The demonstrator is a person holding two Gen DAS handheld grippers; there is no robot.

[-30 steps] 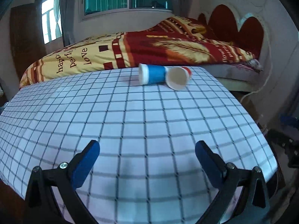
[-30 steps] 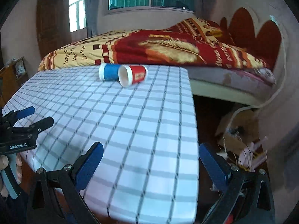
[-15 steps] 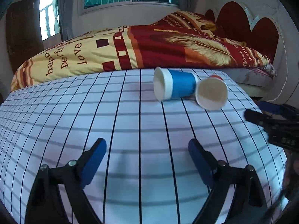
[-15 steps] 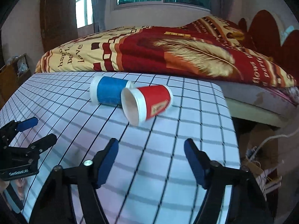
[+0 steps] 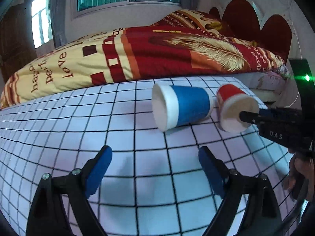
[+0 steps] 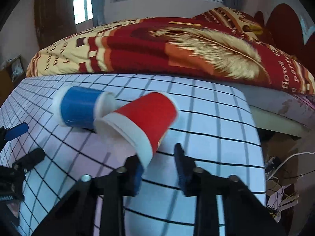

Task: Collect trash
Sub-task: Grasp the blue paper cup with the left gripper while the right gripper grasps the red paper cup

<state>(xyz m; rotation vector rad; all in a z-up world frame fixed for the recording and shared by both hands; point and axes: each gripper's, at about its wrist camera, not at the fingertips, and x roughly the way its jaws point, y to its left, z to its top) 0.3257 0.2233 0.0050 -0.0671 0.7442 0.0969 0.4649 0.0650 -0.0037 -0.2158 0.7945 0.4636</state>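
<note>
A blue paper cup (image 5: 183, 107) and a red paper cup (image 5: 234, 106) lie on their sides, touching, on the checked tablecloth (image 5: 118, 137). My left gripper (image 5: 155, 165) is open and empty, a short way in front of the blue cup. In the right wrist view my right gripper (image 6: 157, 163) is partly closed, its jaws on either side of the red cup's (image 6: 143, 118) rim, with a gap still showing on the right. The blue cup (image 6: 78, 106) lies left of it. The right gripper's fingertips (image 5: 248, 117) show at the red cup's mouth in the left wrist view.
A bed with a red and yellow blanket (image 5: 137, 55) stands just behind the table. The table's right edge (image 6: 256, 133) drops to a floor with cables and clutter (image 6: 281, 186). The left gripper (image 6: 19, 147) shows at the left of the right wrist view.
Both grippers have moved forward toward the cups. The right gripper's jaws have narrowed and reached the red cup's rim. The left gripper stays open.
</note>
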